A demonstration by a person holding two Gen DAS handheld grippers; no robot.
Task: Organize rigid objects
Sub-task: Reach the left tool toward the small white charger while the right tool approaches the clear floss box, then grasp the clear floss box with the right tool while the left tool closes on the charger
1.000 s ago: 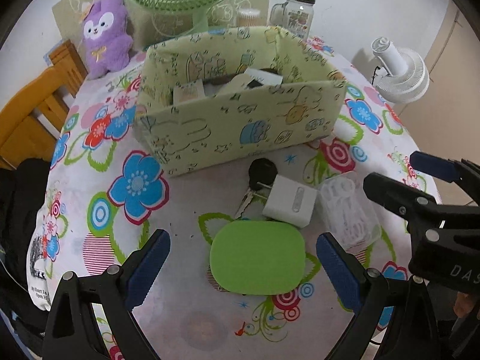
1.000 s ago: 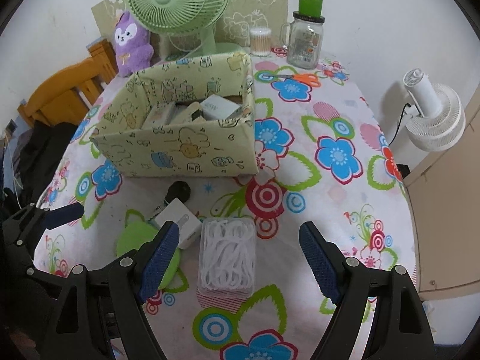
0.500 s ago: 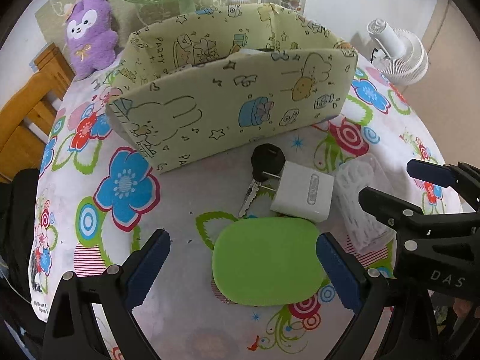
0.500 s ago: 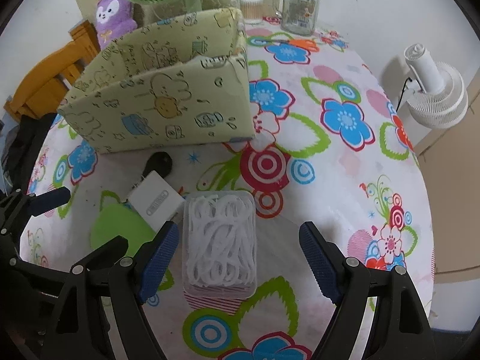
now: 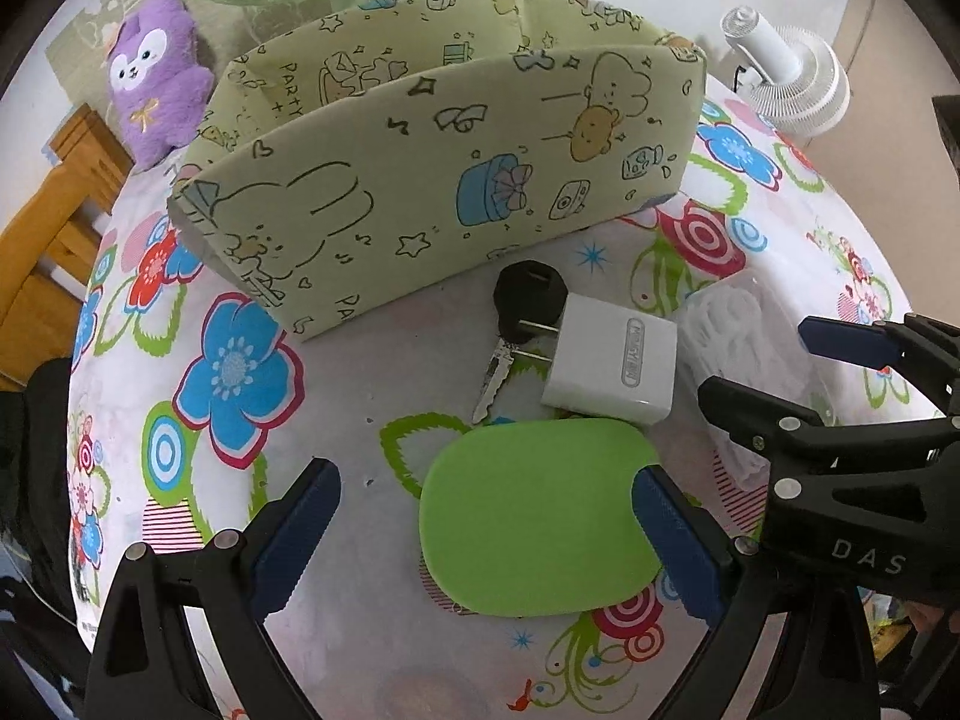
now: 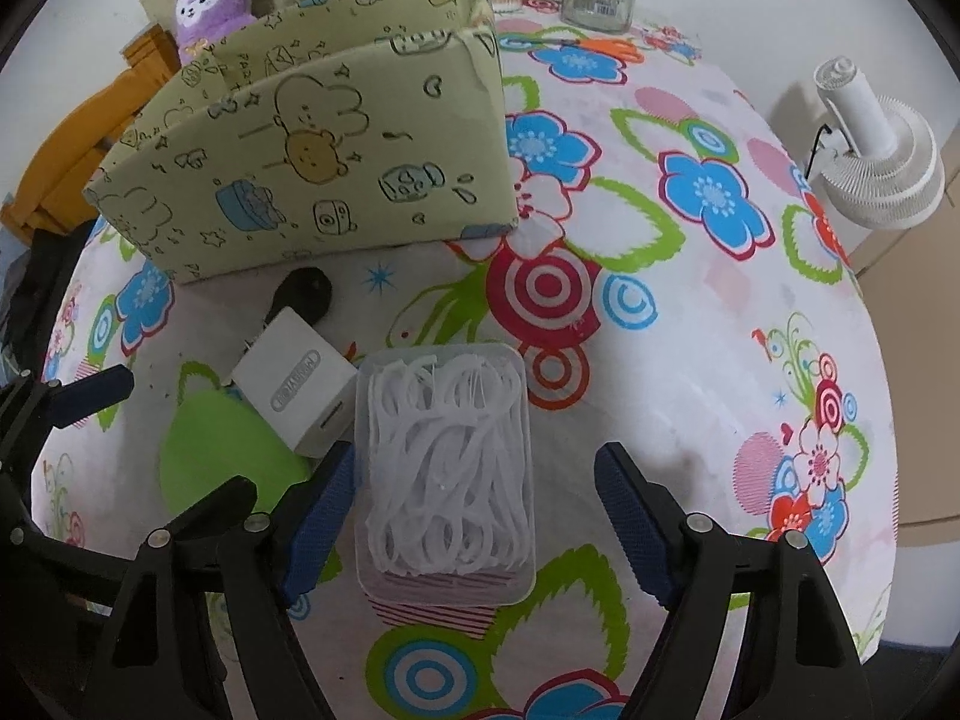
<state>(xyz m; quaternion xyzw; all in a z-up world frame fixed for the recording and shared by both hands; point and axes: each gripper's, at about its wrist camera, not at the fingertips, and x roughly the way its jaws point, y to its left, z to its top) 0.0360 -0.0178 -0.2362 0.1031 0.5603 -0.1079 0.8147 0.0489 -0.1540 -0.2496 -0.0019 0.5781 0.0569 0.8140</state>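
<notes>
Between the spread fingers of the right gripper (image 6: pixel 474 516), low centre of its frame, lies the clear floss-pick box (image 6: pixel 447 474), long axis running along the fingers. Left gripper (image 5: pixel 486 534) is likewise released, the green oval lid (image 5: pixel 540 516) beside its right finger.

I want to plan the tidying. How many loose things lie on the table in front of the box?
4. The green pad is nearest, the white charger behind it, the key partly under the charger, and the clear case of floss picks to the right. Others may hide behind the box.
</notes>
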